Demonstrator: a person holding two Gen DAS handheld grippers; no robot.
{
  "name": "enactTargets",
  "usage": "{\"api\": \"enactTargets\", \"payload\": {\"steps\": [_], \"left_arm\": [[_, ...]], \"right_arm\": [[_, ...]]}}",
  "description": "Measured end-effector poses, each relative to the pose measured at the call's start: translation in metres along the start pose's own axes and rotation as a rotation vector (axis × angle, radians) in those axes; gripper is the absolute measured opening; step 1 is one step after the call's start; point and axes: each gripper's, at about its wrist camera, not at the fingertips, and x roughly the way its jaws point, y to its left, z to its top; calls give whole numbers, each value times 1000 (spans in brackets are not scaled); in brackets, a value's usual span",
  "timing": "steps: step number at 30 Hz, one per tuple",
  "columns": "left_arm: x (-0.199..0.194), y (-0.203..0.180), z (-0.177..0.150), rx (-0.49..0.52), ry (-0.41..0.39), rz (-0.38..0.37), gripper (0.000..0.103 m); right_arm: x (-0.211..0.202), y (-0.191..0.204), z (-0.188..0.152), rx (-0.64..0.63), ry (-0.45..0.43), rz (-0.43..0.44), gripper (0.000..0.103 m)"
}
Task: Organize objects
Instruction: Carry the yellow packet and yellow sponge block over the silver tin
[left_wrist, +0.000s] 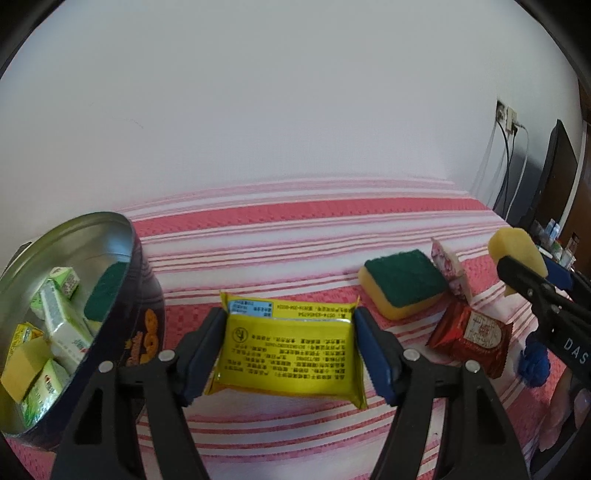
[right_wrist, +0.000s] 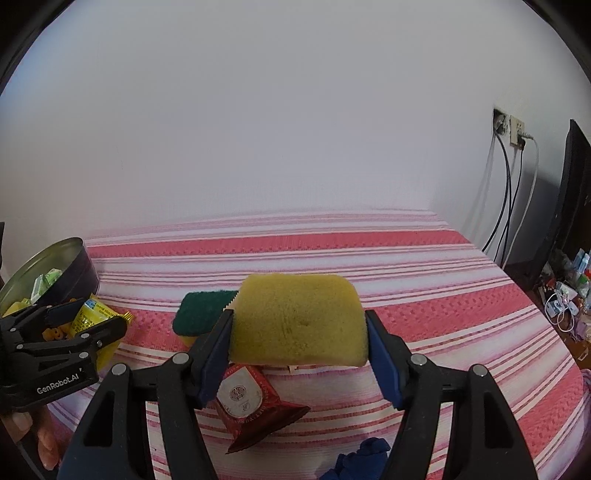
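At the left edge we see the round tin (left_wrist: 122, 280), already holding small green boxes, and just right of it our left tool (left_wrist: 290, 350) is clenched on the yellow packet (left_wrist: 288, 354), held above the striped bedspread (left_wrist: 295, 229). Further right a green-topped sponge (left_wrist: 404, 288) and a red packet (left_wrist: 469, 338) lie on the bed, while our right tool (right_wrist: 299, 350) grips a yellow sponge (right_wrist: 299, 325) by its sides. Behind stands a white wall (right_wrist: 277, 129), with sockets and cables (right_wrist: 511, 177) at the far right.
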Motion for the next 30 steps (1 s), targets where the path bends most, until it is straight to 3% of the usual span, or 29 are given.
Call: {"api": "enactTargets", "payload": {"steps": [15, 23, 30], "left_arm": [[-37, 10, -13, -4, -113, 12, 70], [-62, 18, -16, 12, -160, 21, 70], [-89, 46, -13, -18, -211, 49, 70]], "right_arm": [[-34, 9, -5, -30, -182, 11, 69], [-36, 33, 1, -74, -193, 77, 69], [-49, 64, 22, -111, -222, 147, 69]]}}
